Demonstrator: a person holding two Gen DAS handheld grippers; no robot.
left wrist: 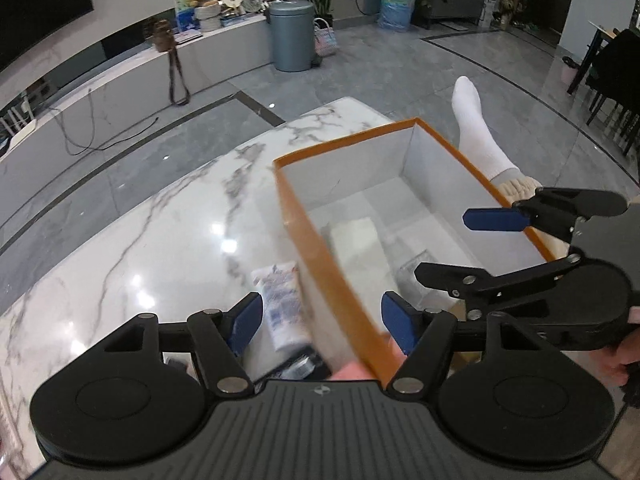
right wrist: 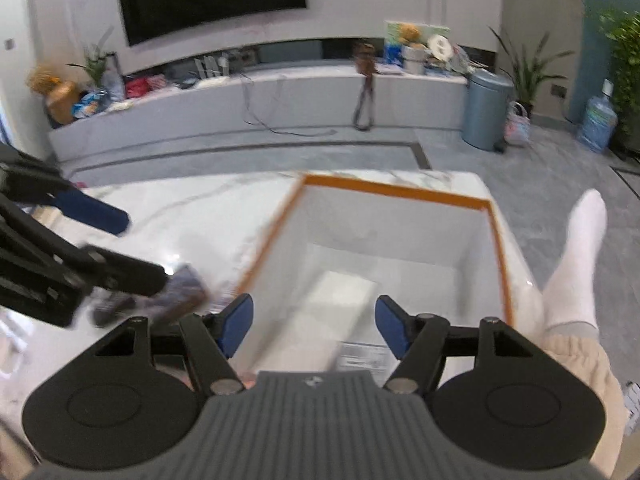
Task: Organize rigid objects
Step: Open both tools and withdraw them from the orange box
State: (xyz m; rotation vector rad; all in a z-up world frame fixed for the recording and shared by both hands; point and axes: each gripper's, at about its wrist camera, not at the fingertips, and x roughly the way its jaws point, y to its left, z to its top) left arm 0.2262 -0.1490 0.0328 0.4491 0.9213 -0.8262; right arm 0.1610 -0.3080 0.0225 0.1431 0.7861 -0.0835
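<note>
An orange-rimmed cardboard box (left wrist: 308, 236) with white inner walls stands on the marble table (left wrist: 160, 240). It also shows in the right wrist view (right wrist: 400, 190). A white flat item (left wrist: 356, 236) and a clear plastic item (left wrist: 416, 272) lie inside it. A white tube with blue print (left wrist: 280, 304) lies on the table just left of the box. My left gripper (left wrist: 322, 320) is open, its jaws astride the box's near left wall. My right gripper (right wrist: 314, 326) is open and empty above the box's near end. A dark blurred item (right wrist: 180, 292) lies left of the box.
The person's leg in a white sock (left wrist: 476, 132) sticks out past the table's right side. A low white TV bench (right wrist: 260, 100), a grey bin (right wrist: 486, 110) and a water jug (right wrist: 598, 122) stand across the tiled floor.
</note>
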